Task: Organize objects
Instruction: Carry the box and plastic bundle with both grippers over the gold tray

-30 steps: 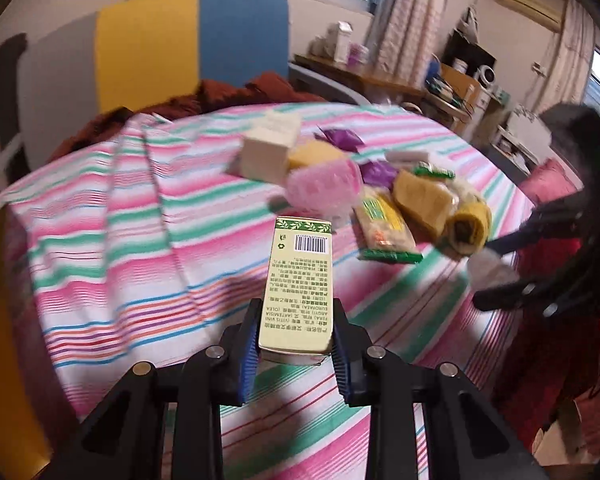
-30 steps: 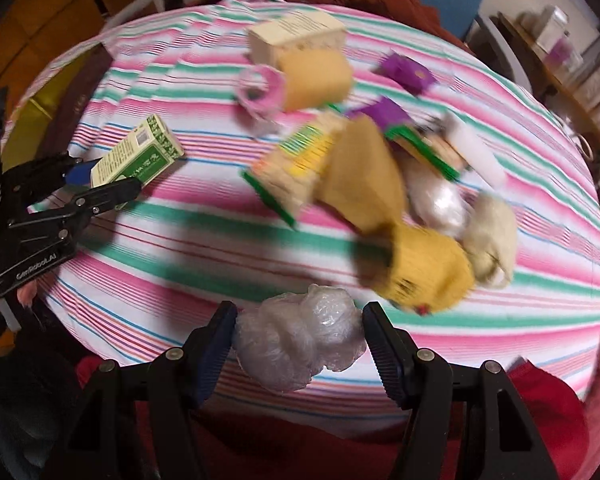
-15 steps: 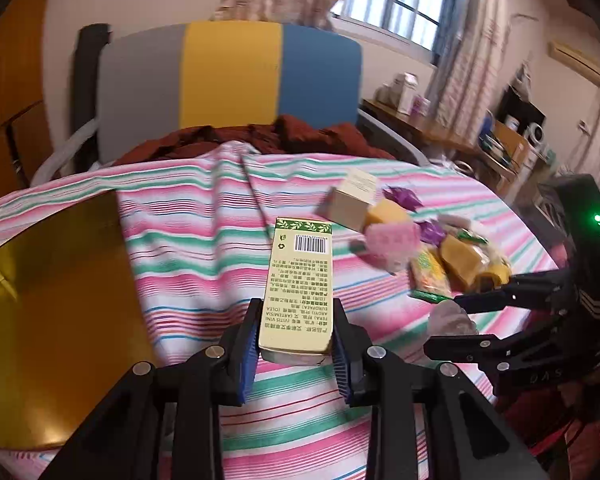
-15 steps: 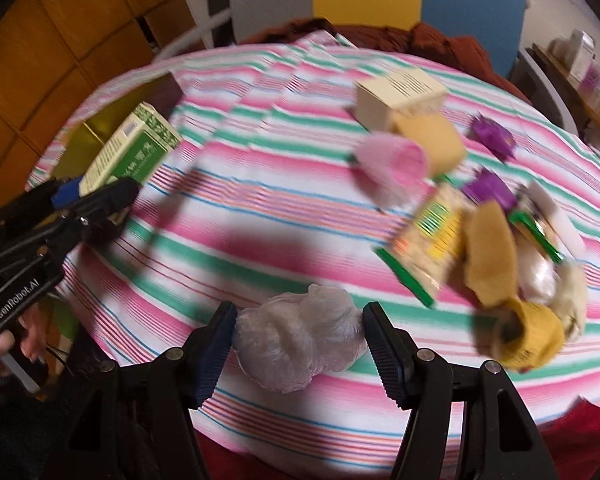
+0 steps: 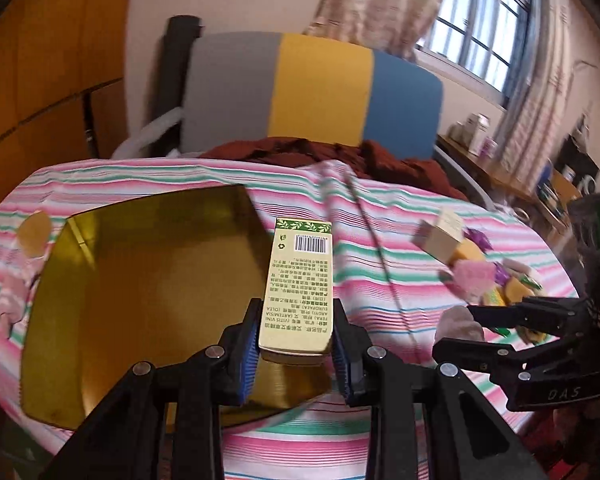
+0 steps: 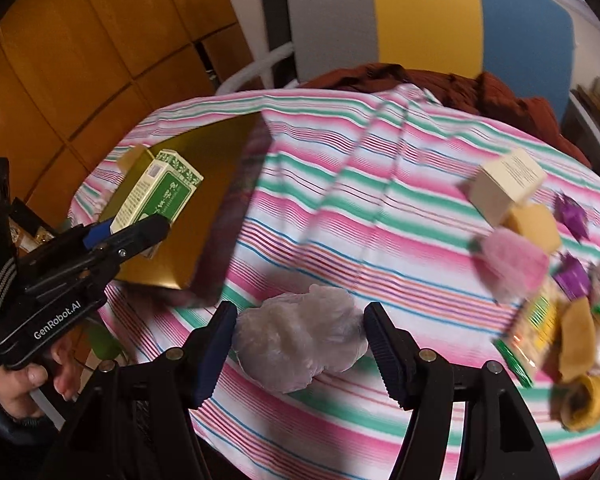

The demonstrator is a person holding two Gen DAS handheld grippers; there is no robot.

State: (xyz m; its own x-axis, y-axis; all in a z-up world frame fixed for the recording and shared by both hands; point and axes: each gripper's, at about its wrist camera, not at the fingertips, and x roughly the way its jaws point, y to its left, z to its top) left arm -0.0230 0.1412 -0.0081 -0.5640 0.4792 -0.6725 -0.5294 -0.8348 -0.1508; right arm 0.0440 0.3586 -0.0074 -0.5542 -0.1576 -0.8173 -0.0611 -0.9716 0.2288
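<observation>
Gold tray, the largest item, lies open on the striped tablecloth at the table's left side, its shiny floor bare where visible. Tablecloth carries pink, green and white bands and covers the whole table; a grey, yellow and blue chair back stands behind it. Green and cream carton is pinched at its near end between the blue pads of the left gripper, lying lengthwise along the fingers with its barcode face up; it hangs over the tray's right near portion, above the floor, contact with the tray not determinable. From the right wrist view the same carton sits over the tray, held by the left gripper. Crumpled clear plastic bag sits between the fingers of the right gripper, jaws spread wide yet pressing both sides of the bundle, above the cloth's near edge. A cluster of loose items lies well apart on the right: cream box, pink object, snack packet, purple wrappers
</observation>
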